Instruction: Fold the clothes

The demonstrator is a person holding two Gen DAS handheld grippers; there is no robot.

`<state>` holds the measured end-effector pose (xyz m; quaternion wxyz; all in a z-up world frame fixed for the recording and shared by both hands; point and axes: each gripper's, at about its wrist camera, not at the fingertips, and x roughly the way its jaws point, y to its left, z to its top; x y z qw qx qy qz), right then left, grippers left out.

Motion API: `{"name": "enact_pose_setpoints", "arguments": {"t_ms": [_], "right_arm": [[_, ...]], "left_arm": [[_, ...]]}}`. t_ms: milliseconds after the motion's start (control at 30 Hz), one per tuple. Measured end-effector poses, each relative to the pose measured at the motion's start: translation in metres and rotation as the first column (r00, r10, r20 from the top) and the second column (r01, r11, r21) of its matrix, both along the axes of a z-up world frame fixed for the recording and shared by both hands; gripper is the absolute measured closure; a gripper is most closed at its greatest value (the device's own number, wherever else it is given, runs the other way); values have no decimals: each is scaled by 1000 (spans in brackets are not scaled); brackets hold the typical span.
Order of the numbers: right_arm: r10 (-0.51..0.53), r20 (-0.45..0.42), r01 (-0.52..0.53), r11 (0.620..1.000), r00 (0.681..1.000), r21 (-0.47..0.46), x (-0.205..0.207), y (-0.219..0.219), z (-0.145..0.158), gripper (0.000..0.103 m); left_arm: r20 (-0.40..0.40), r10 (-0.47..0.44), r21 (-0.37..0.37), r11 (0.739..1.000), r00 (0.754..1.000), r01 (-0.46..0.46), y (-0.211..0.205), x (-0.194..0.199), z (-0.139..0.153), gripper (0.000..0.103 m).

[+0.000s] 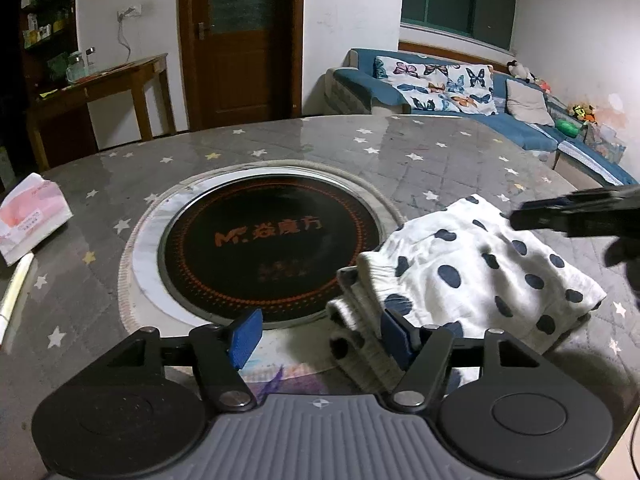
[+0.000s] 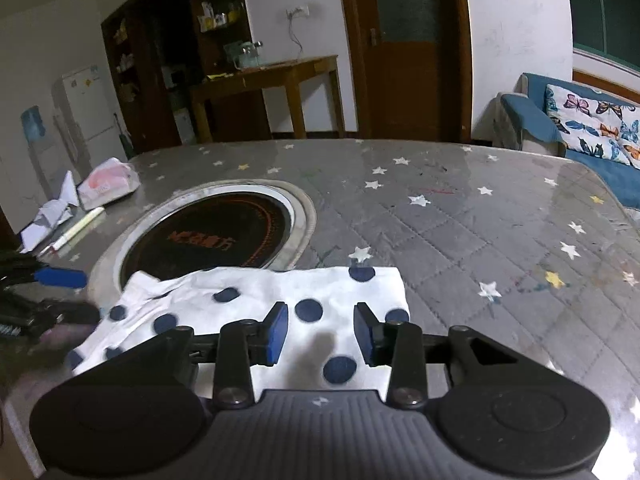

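Observation:
A white garment with dark blue dots (image 1: 480, 268) lies folded on the grey star-patterned table (image 1: 320, 144), to the right of the black round hotplate (image 1: 272, 244). Its ribbed waistband (image 1: 360, 320) faces my left gripper (image 1: 320, 336), which is open, its right pad beside the waistband, holding nothing. In the right wrist view the garment (image 2: 256, 300) lies flat under my right gripper (image 2: 322, 334), which is open just above it. The right gripper also shows blurred at the right edge of the left wrist view (image 1: 576, 216).
A tissue pack (image 1: 32, 212) and a white pen (image 1: 16, 284) lie at the table's left side, with crumpled paper (image 2: 52, 216) nearby. A wooden desk (image 1: 100, 84), a door (image 1: 240, 40) and a blue sofa (image 1: 480, 100) stand beyond the table.

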<state>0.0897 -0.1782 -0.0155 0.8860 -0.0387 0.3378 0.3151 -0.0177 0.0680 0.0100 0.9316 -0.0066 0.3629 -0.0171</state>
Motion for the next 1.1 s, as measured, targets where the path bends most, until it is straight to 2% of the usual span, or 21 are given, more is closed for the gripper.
{"name": "enact_pose_setpoints", "arguments": {"t_ms": [233,400,533,567,767,967,1100], "right_arm": [[-20,-30,19,999,999,-40,23,15,-22,67],[-24,-18,22,997,1000,-71,24,19,-30,66],[19,21,-18,998,1000,-59,5,21,-16,65],[34,31,-32,998,999,-55,-1,22,-13,61],[191,67,-190,982,979,-23,-50,40,0,60],[308,49,-306,951,950,-48,-88,64,-19,60],[314,79,-305,947,946,-105,-97,73,-24,60]], "left_arm": [[-19,-25,1,1000,999,25,-11,6,-11,34],[-22,-30,6,1000,999,30,-11,6,-14,34],[-16,-22,2,1000,1000,22,-10,4,-10,34],[-15,-19,-1,1000,1000,19,-10,4,-9,34],[-14,-7,-14,1000,1000,7,-9,5,-8,34],[-23,0,-23,1000,1000,-1,-8,4,-13,34],[-27,9,-32,999,1000,-10,-6,2,-12,34]]}}
